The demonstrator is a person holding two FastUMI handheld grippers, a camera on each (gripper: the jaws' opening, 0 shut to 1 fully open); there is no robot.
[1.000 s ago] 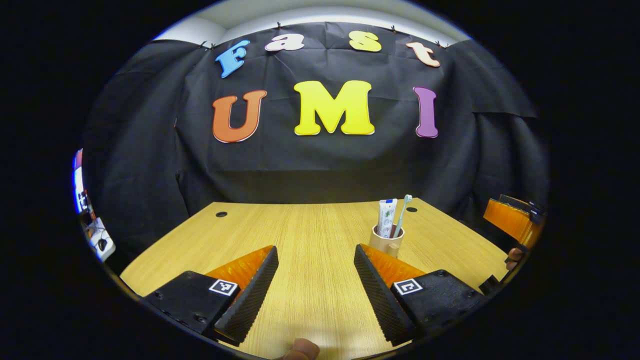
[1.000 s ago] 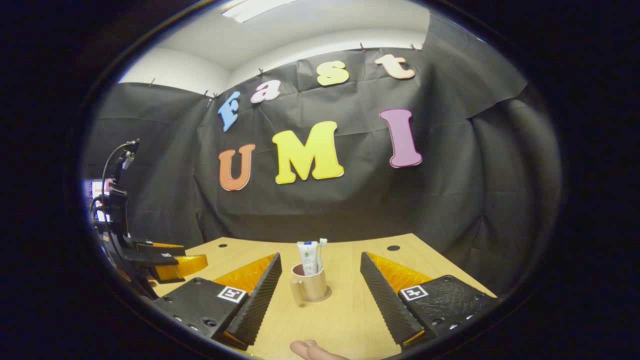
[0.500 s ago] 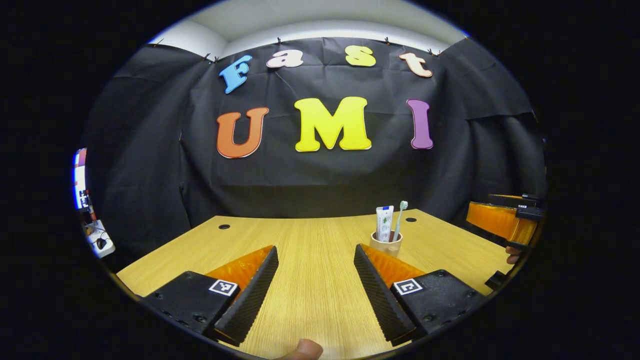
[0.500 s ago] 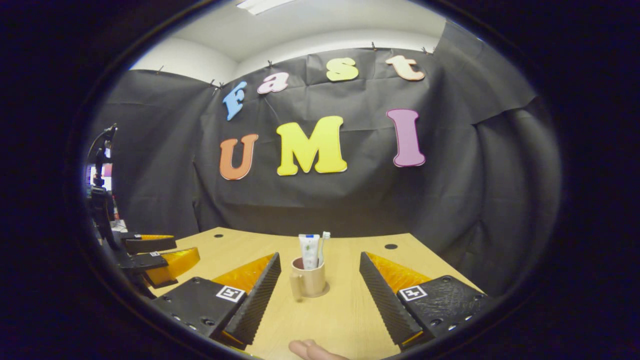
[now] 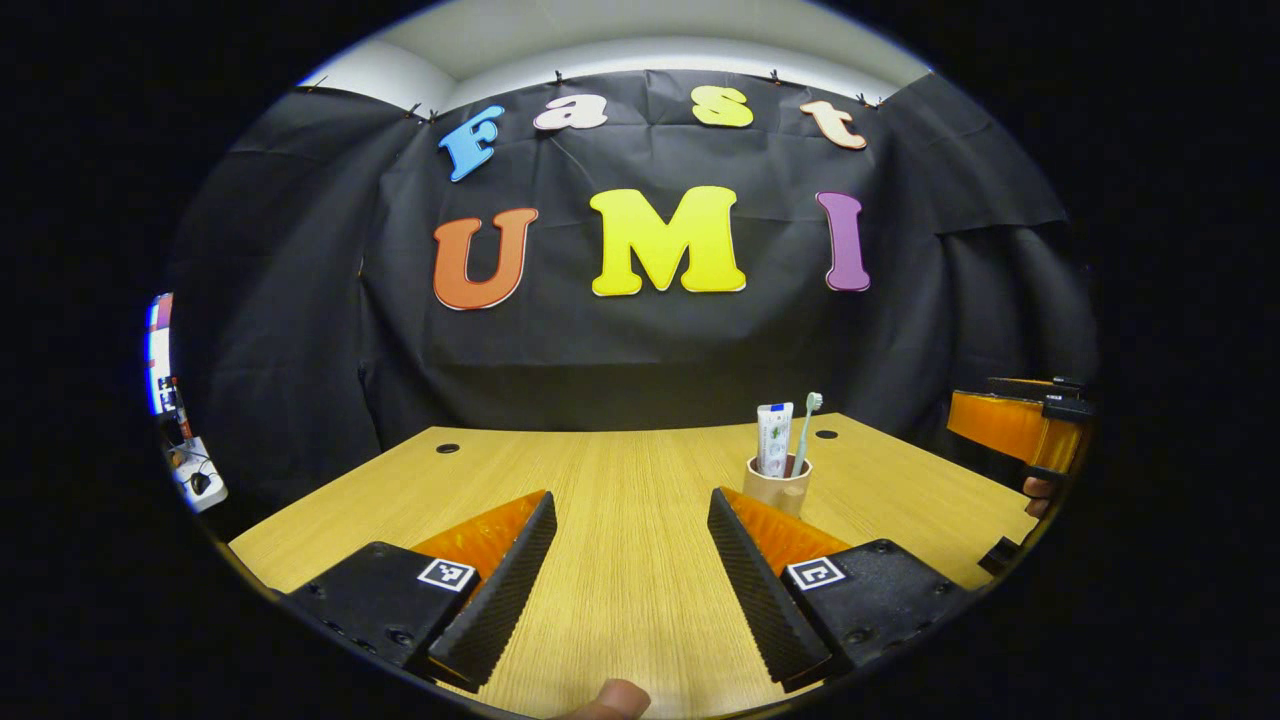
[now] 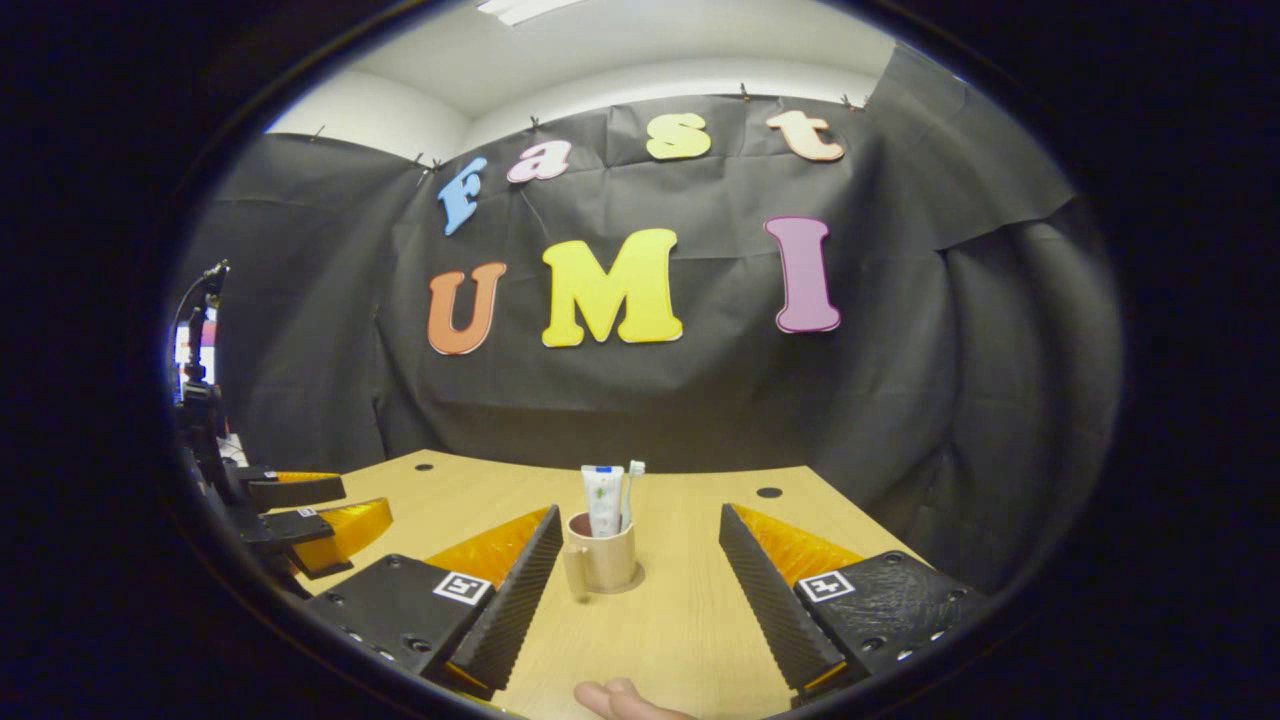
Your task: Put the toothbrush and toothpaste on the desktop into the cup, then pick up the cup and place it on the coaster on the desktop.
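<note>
So the cup is a plain beige mug with a small handle on its left side as the right gripper view has it, and it's standing upright on a thin round coaster that just peeks out under its base. The toothpaste is a white tube standing cap-up inside, and the toothbrush leans next to it, pale handle, bristle head at the top. Both stick well out above the rim.

The right gripper has its jaws spread wide with nothing between them but tabletop; the cup stands a bit ahead, nearer its left finger, not touching. The left gripper is also wide apart and holding nothing. From there the cup sits ahead and off past its right finger, partly hidden behind that finger, so I can't really make out the coaster from that side.

The desk is light wood-grain laminate with a couple of round cable holes near the back edge. Behind it hangs wrinkly black cloth, clipped up under a white ceiling. The finger pads look ribbed, wedge-shaped, with little square marker tags on the blocky bodies behind them.
</note>
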